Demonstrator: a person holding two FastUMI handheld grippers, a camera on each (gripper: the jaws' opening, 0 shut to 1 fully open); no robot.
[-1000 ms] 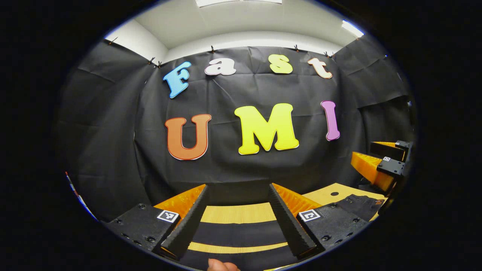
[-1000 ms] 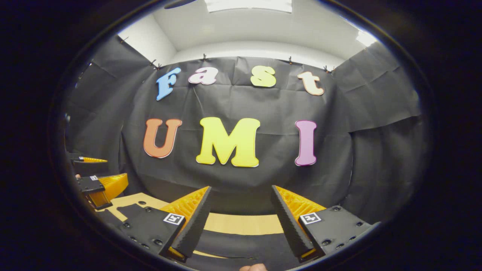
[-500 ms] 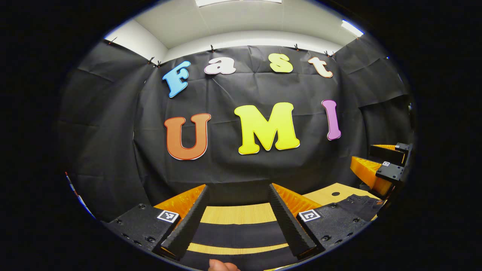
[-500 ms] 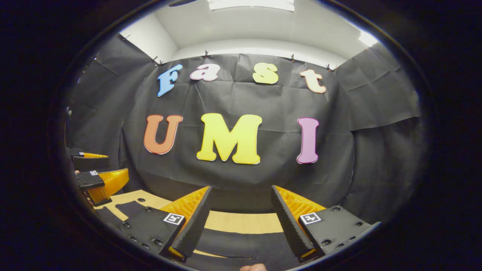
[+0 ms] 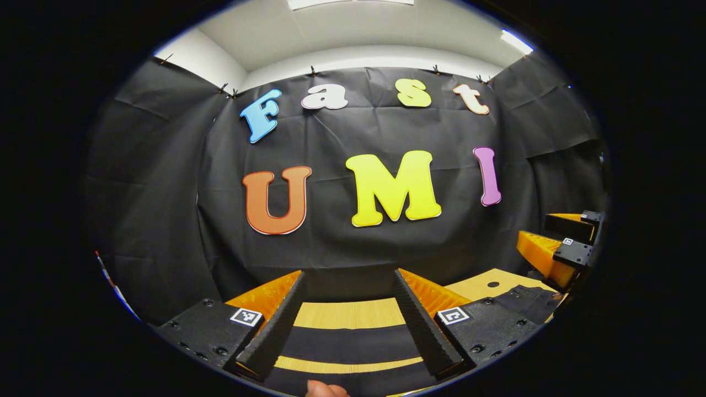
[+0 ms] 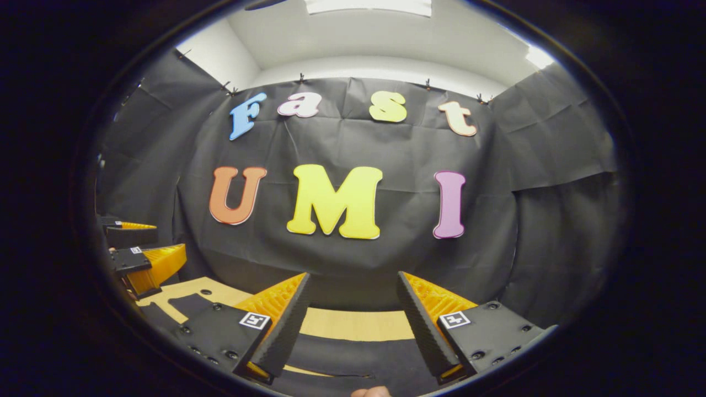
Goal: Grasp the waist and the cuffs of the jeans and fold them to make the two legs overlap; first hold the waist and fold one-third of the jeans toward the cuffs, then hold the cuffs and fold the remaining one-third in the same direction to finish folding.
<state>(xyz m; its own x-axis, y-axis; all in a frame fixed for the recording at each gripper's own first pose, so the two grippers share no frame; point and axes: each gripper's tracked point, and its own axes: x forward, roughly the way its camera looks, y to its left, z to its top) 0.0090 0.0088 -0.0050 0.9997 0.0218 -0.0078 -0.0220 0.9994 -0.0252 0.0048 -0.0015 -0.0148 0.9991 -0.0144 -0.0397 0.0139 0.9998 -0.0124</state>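
The left hand-held gripper (image 5: 347,325) has two long wedge-shaped fingers (image 5: 273,331) with finely ribbed inner faces and ribbed backing wedges behind them. Each finger sits on a flat black plate with round screw heads and a small square black-and-white marker (image 5: 246,316). The right hand-held gripper (image 6: 348,331) has the same build, its markers (image 6: 455,318) at 5 and 7 o'clock.

no words, brands or numbers can be read; small square black-and-white marker tags sit on the left gripper (image 5: 348,322) and the right gripper (image 6: 351,325); their patterns spell nothing legible.
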